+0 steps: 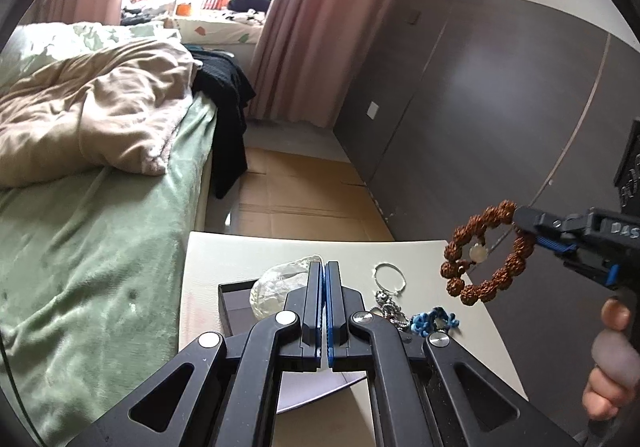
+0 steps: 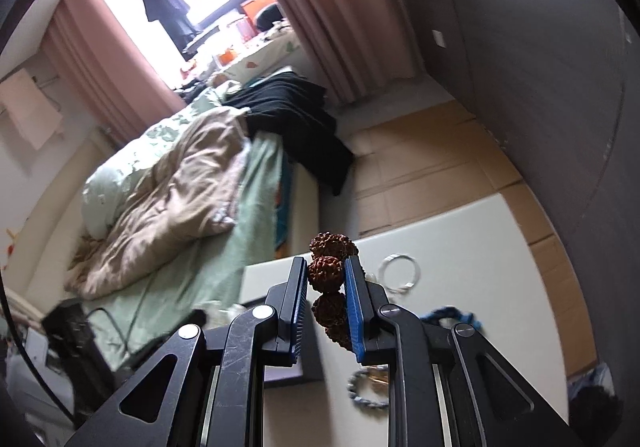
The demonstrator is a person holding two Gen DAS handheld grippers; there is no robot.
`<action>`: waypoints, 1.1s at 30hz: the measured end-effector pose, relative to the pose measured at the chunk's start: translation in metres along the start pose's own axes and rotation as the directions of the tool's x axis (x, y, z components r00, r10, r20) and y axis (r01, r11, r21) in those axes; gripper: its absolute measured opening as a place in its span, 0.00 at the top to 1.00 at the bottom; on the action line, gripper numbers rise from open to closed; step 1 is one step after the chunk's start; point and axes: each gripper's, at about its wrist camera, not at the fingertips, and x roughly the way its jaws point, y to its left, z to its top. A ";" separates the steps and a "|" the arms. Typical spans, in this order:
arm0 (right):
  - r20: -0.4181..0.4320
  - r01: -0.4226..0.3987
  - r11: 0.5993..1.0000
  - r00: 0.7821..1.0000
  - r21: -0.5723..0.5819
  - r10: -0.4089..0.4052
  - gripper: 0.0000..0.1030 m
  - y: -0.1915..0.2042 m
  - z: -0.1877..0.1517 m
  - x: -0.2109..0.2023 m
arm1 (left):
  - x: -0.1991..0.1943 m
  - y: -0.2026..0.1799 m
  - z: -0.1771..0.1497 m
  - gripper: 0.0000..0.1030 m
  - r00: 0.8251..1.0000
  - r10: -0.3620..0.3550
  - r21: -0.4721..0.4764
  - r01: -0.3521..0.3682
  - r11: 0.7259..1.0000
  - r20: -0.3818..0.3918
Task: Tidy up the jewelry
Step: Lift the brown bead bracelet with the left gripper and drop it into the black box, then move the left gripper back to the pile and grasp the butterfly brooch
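Right wrist view: the right claw point(image 2: 326, 279) is seen clenched on a bracelet of rough brown seed beads point(image 2: 327, 274), one bead pinched between the blue pads while the rest of the loop hangs below. From the left wrist view the same bracelet point(image 1: 486, 253) is seen held in the air, above the right edge of the white tabletop point(image 1: 224, 255) and clear of it.

The left claw point(image 1: 323, 287) is closed with nothing between its pads, and is held over the tabletop near a dark open box point(image 1: 236, 305), in which a clear plastic bag point(image 1: 280, 287) partly rests.

Several pieces are left lying on the tabletop to the right of the box: a thin silver bangle point(image 1: 390, 278), a silvery chain piece point(image 1: 390, 311) just beyond it, and a blue knotted cord piece point(image 1: 434, 321). A grey-blue beaded bracelet point(image 2: 366, 391) is also seen there in the right wrist view.

The task is judged to be at an early stage: one bracelet has been lifted, none is seen stored, and whether the box is the intended place cannot be told.
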 end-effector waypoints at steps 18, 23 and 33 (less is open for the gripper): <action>-0.169 -0.198 0.980 0.967 -0.031 0.190 0.80 0.045 -0.042 0.081 | 0.003 0.062 0.006 0.19 0.997 0.064 -0.249 -0.075 0.966 -0.050; -0.210 -0.256 0.967 0.946 -0.012 0.248 0.80 0.057 -0.053 0.100 | 0.000 0.077 0.007 0.19 0.997 0.070 -0.298 -0.080 0.951 -0.045; -0.281 -0.132 0.986 0.954 -0.103 0.099 0.41 0.066 -0.070 0.117 | 0.001 0.061 0.002 0.20 0.996 0.075 -0.204 -0.085 0.975 -0.055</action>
